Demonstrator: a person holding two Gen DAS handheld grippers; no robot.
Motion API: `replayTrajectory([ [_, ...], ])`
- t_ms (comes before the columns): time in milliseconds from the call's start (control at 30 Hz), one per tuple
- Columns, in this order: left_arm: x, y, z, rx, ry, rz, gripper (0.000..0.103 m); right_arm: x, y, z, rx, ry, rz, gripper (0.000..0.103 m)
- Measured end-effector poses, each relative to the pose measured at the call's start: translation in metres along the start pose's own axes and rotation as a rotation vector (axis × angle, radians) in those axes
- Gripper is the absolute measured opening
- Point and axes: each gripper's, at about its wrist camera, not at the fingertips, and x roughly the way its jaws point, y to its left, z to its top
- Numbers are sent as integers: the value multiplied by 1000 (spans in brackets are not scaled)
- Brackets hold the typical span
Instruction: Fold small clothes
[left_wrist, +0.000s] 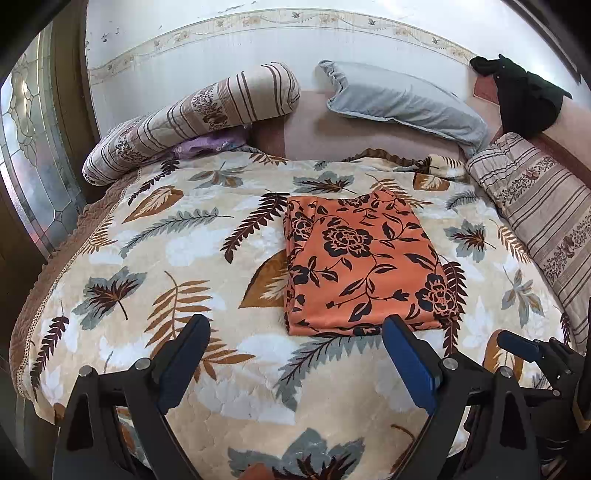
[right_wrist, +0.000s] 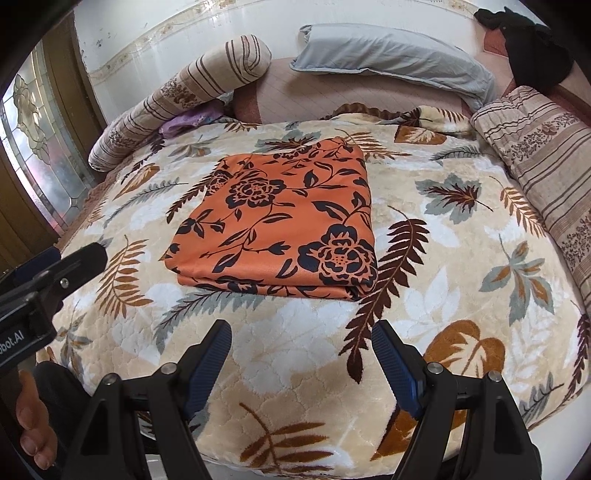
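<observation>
Both tools empty, jaws spread wide. Left gripper (left_wrist: 295, 332) hangs just short of the orange floral garment (left_wrist: 362, 266); right gripper (right_wrist: 301, 338) sits a bit further back from it. Garment lies folded in a flat rectangle on the leaf-print blanket (left_wrist: 177, 266), straight ahead of both.

Risks, imo: plush blanket could get pinched w/ the cloth if a finger digs under the near edge; grabbing only the top layer would peel the stack open. Grippers are close side by side, could bump.

Near folded edge faces the tools. Open blanket left, right & front; striped bolster (left_wrist: 192, 114) & grey pillow (left_wrist: 402, 99) far beyond.
</observation>
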Motion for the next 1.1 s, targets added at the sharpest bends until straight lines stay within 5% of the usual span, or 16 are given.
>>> replayTrajectory([
  [1100, 7, 6, 4, -21, 0, 6, 94, -6, -1, 13, 34, -69, -46, 81],
])
